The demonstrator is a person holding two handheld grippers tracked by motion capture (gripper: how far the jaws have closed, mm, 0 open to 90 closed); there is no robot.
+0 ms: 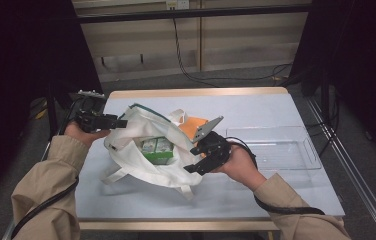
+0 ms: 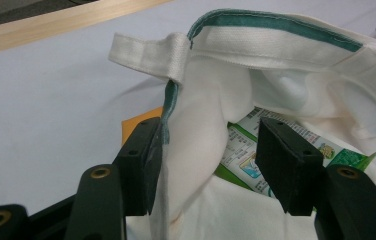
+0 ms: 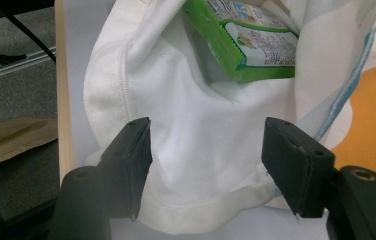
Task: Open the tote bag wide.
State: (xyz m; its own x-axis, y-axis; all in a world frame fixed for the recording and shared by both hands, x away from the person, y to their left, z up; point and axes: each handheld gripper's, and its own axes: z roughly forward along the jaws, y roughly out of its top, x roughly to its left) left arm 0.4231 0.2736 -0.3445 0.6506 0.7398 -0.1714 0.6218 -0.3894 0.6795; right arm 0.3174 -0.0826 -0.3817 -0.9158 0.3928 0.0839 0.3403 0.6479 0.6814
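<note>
The white tote bag [image 1: 146,150] lies slumped on the pale table [image 1: 276,200], a little left of centre, its mouth gaping upward, and inside it we see the green carton [image 1: 157,150] lying on its side. In the high view the carton's long axis seems to run roughly across the table, from one hand toward the other, though the cloth hides its ends. Our left gripper [image 1: 110,122] sits at the bag's left rim; in the left gripper view its jaws stand apart, with the teal-edged hem [image 2: 165,117] lying against the inner face of one jaw and the other jaw clear of the cloth, so we read it as hooking the rim open rather than pinching it. Our right gripper [image 1: 196,160] rests at the bag's right side, jaws released, with bare fabric between them and the carton just ahead in the right gripper view. We judge the right hand to be the nearer one to the carton. A clear plastic tray [image 1: 281,145] sits empty to the right, and an orange envelope [image 1: 193,126] peeks out behind the bag.
</note>
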